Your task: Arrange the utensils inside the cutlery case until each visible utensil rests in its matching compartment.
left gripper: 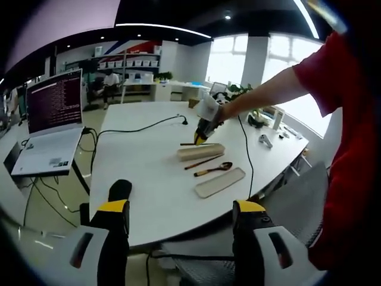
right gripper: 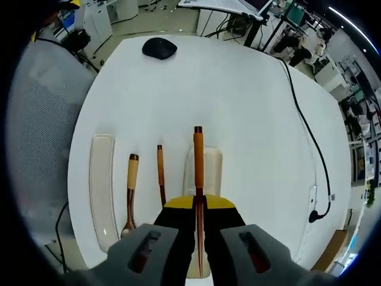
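My right gripper (right gripper: 198,205) is shut on a long thin utensil (right gripper: 197,155) with a light wood handle and dark tip, holding it lengthwise above the beige cutlery case (right gripper: 208,164). On the table beside the case lie a chopstick (right gripper: 161,176), a wooden-handled spoon (right gripper: 130,187) and the case lid (right gripper: 102,179). In the left gripper view the right gripper (left gripper: 201,132), held by a hand, hovers over the case (left gripper: 201,152), with the chopstick (left gripper: 203,162), spoon (left gripper: 213,169) and lid (left gripper: 219,182) in front of it. My left gripper (left gripper: 181,208) is open and holds nothing, back from the table's near edge.
A black mouse (right gripper: 159,47) lies at the far end of the white table (right gripper: 238,89). A black cable (right gripper: 306,131) runs along one side. A laptop (left gripper: 52,119) stands on a side stand. A grey mesh chair (left gripper: 292,202) and a person's red sleeve (left gripper: 345,89) are near the table's edge.
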Motion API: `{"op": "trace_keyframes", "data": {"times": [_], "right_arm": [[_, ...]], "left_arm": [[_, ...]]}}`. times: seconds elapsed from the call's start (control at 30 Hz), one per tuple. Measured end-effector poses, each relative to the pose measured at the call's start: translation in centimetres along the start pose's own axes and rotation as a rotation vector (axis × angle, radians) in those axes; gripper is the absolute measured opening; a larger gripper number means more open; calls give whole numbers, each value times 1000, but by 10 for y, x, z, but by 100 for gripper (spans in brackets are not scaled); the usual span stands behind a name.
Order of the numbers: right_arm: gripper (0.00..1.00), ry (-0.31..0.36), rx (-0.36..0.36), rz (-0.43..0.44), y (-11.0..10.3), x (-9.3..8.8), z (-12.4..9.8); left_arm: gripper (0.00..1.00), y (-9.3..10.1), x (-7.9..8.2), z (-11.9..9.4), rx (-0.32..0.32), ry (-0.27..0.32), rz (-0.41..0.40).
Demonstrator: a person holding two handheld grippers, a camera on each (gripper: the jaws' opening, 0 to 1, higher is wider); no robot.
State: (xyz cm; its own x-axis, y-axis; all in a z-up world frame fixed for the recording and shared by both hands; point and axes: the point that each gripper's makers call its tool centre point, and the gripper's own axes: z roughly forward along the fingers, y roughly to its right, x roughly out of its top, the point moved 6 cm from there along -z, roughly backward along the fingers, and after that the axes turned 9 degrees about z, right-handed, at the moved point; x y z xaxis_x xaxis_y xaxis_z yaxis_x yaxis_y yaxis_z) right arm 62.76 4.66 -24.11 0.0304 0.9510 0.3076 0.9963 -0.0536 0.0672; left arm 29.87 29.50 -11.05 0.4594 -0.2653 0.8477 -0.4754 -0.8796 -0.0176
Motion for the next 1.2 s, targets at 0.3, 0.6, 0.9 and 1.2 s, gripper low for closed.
{"op": "trace_keyframes", "data": {"times": [0.3, 0.6, 0.9, 1.2], "right_arm": [[0, -30, -1, -43, 1, -9, 8], [0, -57, -15, -66, 0, -11, 18], [0, -83, -18, -42, 5, -17, 25], [0, -97, -14, -41, 3, -17, 33]], "left_arm": [[72, -2, -4, 0, 8, 1, -33], [74, 1, -2, 5, -13, 7, -36], [74, -2, 0, 2, -3, -5, -23], [74, -1, 2, 0, 3, -10, -15]]}}
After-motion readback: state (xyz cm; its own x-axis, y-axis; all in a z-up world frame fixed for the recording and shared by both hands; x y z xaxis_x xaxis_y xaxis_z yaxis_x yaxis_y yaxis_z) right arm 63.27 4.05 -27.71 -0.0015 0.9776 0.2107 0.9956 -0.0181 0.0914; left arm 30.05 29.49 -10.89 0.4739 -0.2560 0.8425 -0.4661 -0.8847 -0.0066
